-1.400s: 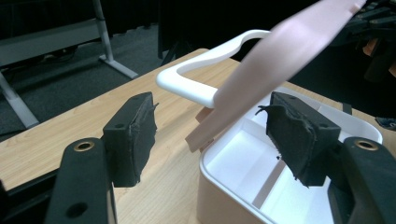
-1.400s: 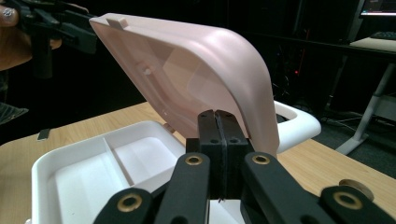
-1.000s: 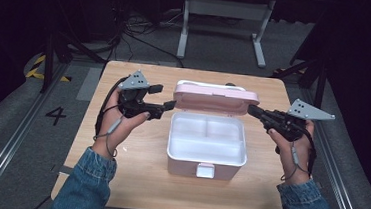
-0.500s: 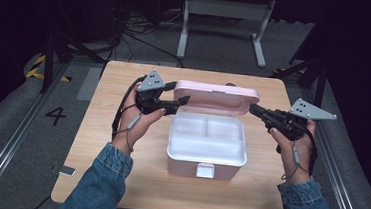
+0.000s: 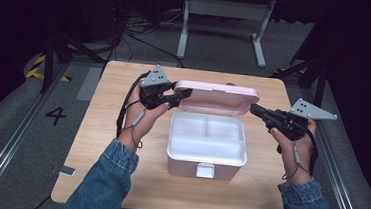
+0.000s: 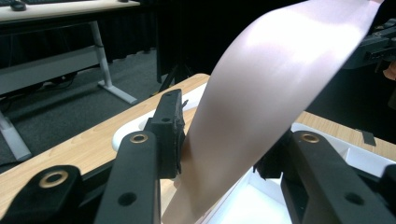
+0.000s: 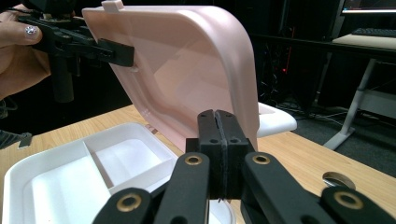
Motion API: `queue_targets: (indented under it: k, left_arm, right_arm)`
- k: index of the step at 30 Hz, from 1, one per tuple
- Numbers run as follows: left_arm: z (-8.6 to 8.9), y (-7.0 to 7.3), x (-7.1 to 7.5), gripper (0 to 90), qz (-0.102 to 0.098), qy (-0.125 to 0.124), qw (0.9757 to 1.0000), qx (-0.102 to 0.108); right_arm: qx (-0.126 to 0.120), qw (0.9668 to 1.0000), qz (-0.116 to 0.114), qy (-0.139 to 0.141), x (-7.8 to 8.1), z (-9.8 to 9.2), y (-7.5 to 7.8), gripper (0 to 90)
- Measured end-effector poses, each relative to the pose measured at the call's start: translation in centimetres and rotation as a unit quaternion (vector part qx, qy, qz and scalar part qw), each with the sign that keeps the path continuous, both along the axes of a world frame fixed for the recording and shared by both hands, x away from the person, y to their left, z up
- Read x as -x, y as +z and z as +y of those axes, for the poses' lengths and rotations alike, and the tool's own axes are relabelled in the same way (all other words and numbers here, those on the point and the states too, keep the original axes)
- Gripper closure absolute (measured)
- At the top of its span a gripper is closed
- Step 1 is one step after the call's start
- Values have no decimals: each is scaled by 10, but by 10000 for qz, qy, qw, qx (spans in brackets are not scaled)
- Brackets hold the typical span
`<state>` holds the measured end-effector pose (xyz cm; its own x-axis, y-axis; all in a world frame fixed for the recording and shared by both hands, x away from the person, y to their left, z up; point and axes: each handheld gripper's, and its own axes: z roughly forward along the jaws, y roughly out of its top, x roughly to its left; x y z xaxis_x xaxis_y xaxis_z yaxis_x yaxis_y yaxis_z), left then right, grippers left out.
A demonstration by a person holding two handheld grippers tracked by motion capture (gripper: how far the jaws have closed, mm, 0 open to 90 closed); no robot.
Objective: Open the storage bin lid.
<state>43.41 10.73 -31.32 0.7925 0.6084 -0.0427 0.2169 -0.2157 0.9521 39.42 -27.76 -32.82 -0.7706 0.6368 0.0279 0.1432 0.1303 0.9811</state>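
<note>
A pink lunch box [image 5: 203, 168] stands mid-table with white compartments [image 7: 56, 182] inside, which hold nothing. Its pink lid [image 5: 214, 94] is raised and leans back. My left gripper [image 5: 180, 96] straddles the lid's left edge. In the left gripper view the lid [image 6: 261, 93] passes between both jaws and touches them, so this gripper [image 6: 219, 149] is shut on it. My right gripper [image 5: 254, 109] hovers just off the lid's right edge. Its jaws are pressed together on nothing [image 7: 218, 126], in front of the lid [image 7: 187, 60].
The wooden table [image 5: 118, 169] has bare room on both sides of the box. A small round disc [image 7: 338, 179] lies on the table beyond the right gripper. A metal desk frame [image 5: 225, 17] stands on the floor behind the table.
My left gripper has moved right and forward from beside the box onto the lid's left edge. The right gripper has barely moved.
</note>
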Motion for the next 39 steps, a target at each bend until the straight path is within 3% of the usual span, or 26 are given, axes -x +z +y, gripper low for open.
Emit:
queue_targets:
  k: [11, 18, 29, 35, 39]
  left_arm:
    - [-1, 8, 0, 630, 113, -8, 9995, -301]
    - [-1, 11, -3, 636, 199, -12, 9993, -328]
    - [-3, 13, -24, 651, 302, 121, 9986, -418]
    - [-5, 14, -35, 659, 374, 177, 9978, -510]
    - [-6, 12, -42, 658, 440, 231, 9975, -493]
  right_arm:
    - [34, 10000, -42, 2, 4, -2, 2, 883]
    - [75, 9998, -44, -172, 11, -14, 2, 876]
    - [11, 9986, 54, -520, 18, -38, 1, 860]
    - [193, 9968, 211, -745, 18, -47, -2, 823]
    - [325, 9953, 311, -863, 16, -52, -5, 747]
